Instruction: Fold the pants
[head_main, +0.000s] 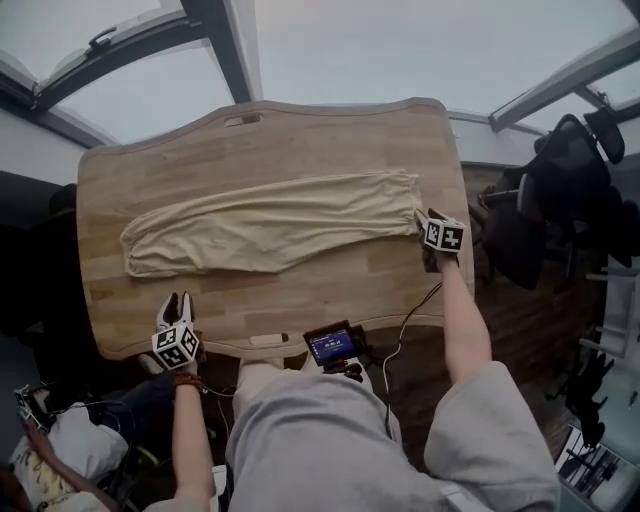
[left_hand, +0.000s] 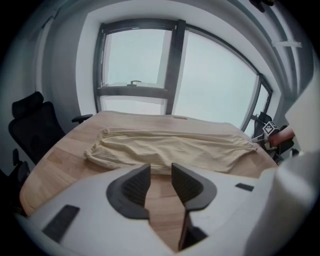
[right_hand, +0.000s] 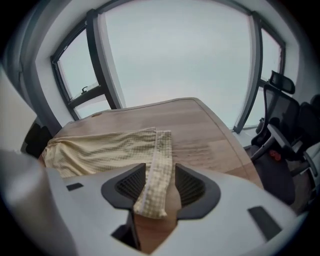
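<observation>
Wooden counter (head_main: 300, 140) bears the pants (head_main: 270, 225) full-length, no crosswise fold yet; the right gripper (right_hand: 161, 172) has fingers (right_hand: 131, 186) spread loosely around their right-edge end, and the left gripper (left_hand: 161, 172) is spread and empty.

My left gripper (head_main: 176, 308) tilts downward, fingers (left_hand: 135, 187) parted. My right gripper (head_main: 428, 222) reaches out wide, its fingers (right_hand: 192, 186) apart too.

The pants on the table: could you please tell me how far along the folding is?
Done: the pants lie flat across the table, seemingly halved lengthwise. In hand: their banded end sits between the right gripper's open jaws, not clamped. The left gripper is empty, short of the cloth. Left: the crosswise folds.
</observation>
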